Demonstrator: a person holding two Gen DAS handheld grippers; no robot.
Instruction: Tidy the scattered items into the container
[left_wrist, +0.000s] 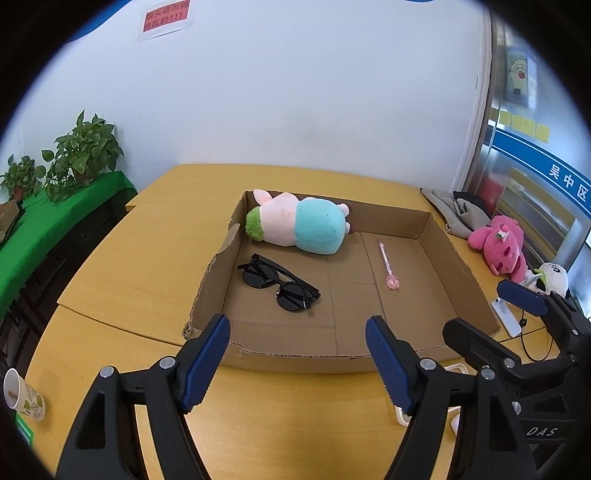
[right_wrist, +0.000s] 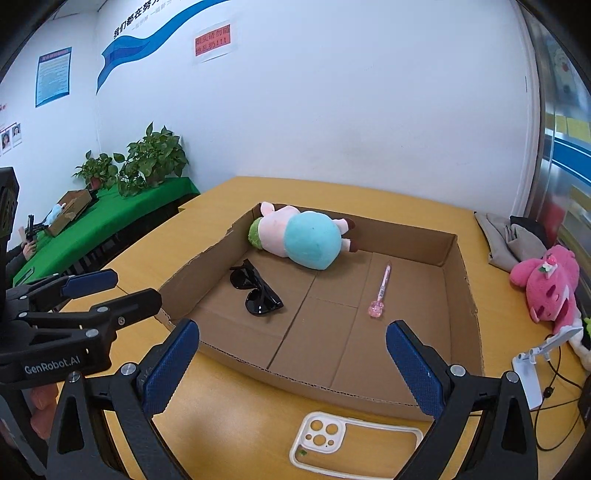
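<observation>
Matt corrugated cardboard box (left_wrist: 458, 266), fuzzy cloth plush toy (left_wrist: 299, 225), glossy black plastic sunglasses (left_wrist: 280, 282), smooth wood-look table (left_wrist: 155, 240)

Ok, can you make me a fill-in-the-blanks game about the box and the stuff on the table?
1. The sunglasses lie inside the cardboard ____.
2. The pen in the box is the colour ____.
3. The phone case lies ____ the box, on the table.

Missing words: box; pink; outside
</observation>
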